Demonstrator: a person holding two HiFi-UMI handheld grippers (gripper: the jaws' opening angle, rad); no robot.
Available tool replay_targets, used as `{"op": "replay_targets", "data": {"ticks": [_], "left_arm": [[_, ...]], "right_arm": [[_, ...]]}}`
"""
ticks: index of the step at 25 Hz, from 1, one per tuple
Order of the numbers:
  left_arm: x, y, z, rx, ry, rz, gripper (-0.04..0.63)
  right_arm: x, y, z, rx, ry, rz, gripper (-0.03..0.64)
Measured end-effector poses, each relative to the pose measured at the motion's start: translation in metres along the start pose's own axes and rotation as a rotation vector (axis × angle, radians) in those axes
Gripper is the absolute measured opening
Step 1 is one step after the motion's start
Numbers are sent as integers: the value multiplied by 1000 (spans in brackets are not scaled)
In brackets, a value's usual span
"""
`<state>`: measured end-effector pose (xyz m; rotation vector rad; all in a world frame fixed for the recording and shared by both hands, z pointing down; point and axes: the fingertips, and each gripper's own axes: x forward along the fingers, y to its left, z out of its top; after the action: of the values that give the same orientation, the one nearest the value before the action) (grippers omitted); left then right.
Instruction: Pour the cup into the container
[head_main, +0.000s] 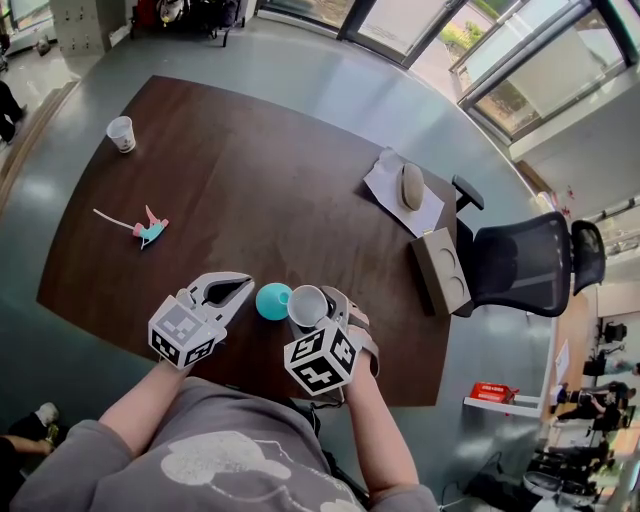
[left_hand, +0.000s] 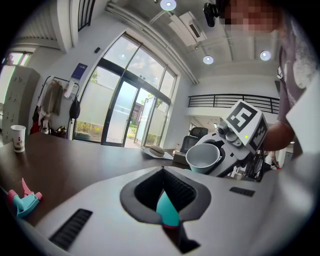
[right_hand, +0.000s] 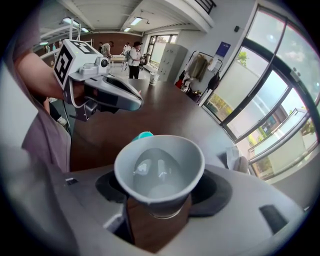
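Right claw (head_main: 330, 310) clamped on cup (right_hand: 159, 170), just beside teal container (head_main: 272, 300). Left claw (head_main: 240, 287) tips together above it. Recommend centring the rim over the container, then tipping slowly.

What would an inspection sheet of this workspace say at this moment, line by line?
Surface: dark brown table, no spill seen.
Job's things: grey cup held close beside the teal container, near the table's front edge; cup contents unclear.
Clutter: paper cup, pink and teal clip, computer mouse on a paper sheet, cardboard tray.
Grippers: right gripper shut on the cup; left gripper with tips together, gripping nothing as far as seen, just left of the container.
Cables: nothing seen.
Surroundings: office chair, grey floor, glass doors.
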<state>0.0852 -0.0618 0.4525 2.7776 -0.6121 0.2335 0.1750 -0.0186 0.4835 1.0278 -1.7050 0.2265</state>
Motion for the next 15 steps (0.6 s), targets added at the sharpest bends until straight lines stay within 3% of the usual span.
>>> {"op": "replay_targets", "data": {"ticks": [15], "left_arm": [[5,0,0,-11,-7,-12,6]], "right_arm": [[-1,-5,-4,-76,110,-13,295]]}}
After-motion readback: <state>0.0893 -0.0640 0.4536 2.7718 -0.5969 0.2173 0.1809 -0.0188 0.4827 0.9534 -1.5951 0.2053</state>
